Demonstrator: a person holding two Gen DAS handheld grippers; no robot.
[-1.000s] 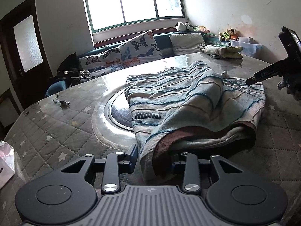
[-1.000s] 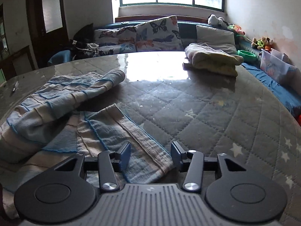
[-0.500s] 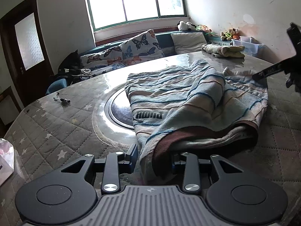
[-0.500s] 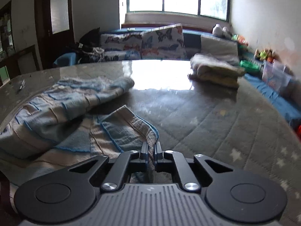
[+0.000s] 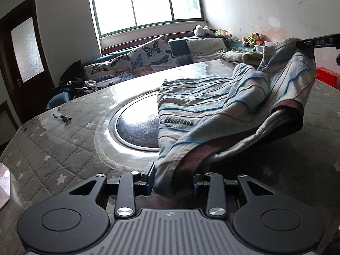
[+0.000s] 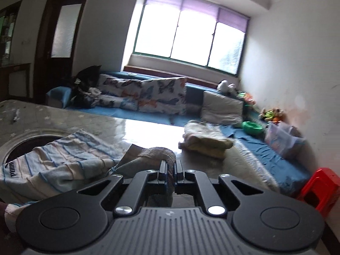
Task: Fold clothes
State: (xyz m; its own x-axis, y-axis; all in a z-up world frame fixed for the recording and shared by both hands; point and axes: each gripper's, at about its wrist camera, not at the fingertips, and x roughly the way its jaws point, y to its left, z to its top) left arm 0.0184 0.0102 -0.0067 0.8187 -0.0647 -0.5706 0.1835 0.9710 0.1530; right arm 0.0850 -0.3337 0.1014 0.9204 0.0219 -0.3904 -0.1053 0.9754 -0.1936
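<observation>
**A:** Where's the striped shirt (image 5: pixel 212 110) sitting?

**B:** Mostly spread on the quilted table (image 5: pixel 53 148), partly over the round glass inset (image 5: pixel 136 127). Its near hem hangs between the left gripper (image 5: pixel 173 178) jaws, which stand apart. I can't tell whether they actually pinch the cloth.

**A:** And the right one?

**B:** The right gripper (image 6: pixel 170 169) is clamped tight on another edge, lifted off the table, up and right of the left jaws. Beyond the right jaws there's a folded yellowish garment (image 6: pixel 204 142), then butterfly cushions (image 6: pixel 148 95).
</observation>
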